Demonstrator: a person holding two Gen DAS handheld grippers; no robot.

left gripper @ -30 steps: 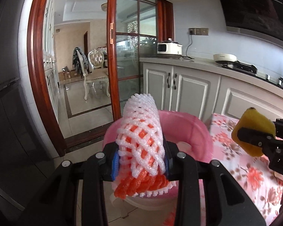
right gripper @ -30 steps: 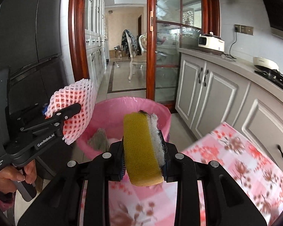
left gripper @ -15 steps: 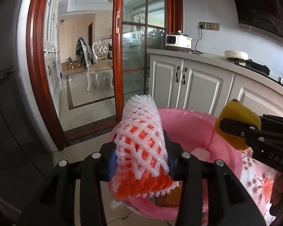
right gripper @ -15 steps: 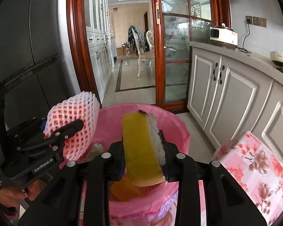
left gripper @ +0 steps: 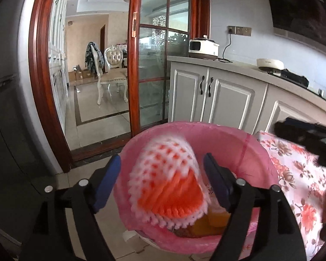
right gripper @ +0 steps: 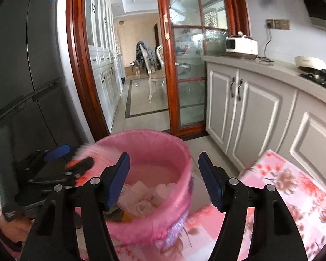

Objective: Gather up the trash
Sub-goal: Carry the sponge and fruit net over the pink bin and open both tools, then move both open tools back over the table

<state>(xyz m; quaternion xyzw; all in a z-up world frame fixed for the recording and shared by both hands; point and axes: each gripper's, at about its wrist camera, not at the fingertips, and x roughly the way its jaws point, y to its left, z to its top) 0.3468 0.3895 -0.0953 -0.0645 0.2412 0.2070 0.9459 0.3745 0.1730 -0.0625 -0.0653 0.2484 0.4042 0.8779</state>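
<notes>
Landmark: pink-lined trash bin, on the kitchen floor, rim covered by a pink bag; all places below are given relative to it.

1. Left hand-held gripper. Black frame, blue pads. Poised over the bin's near rim, jaws opening, pads clear of the item between them.
2. Foam fruit net. White mesh sleeve with an orange inner layer, motion-blurred. It sits in the gap between the left pads, above the bin's mouth, touching neither pad as far as the left wrist view shows. In the right wrist view it appears only as a pink-white blur at the bin's left rim.
3. Right hand-held gripper. Same make. Over the bin's opening, jaws opening, nothing between the pads.
4. Bin contents. Crumpled white paper and wrappers; an orange-yellow piece at the near wall, too hidden to identify.
5. Floral tablecloth. Pink and white, covering a bench just right of the bin.
6. Grey cabinets. Beyond the bin to the right, under a worktop carrying a white cooker.
7. Red-framed glass door. Behind the bin.
8. Dark refrigerator. Left of the bin.
</notes>
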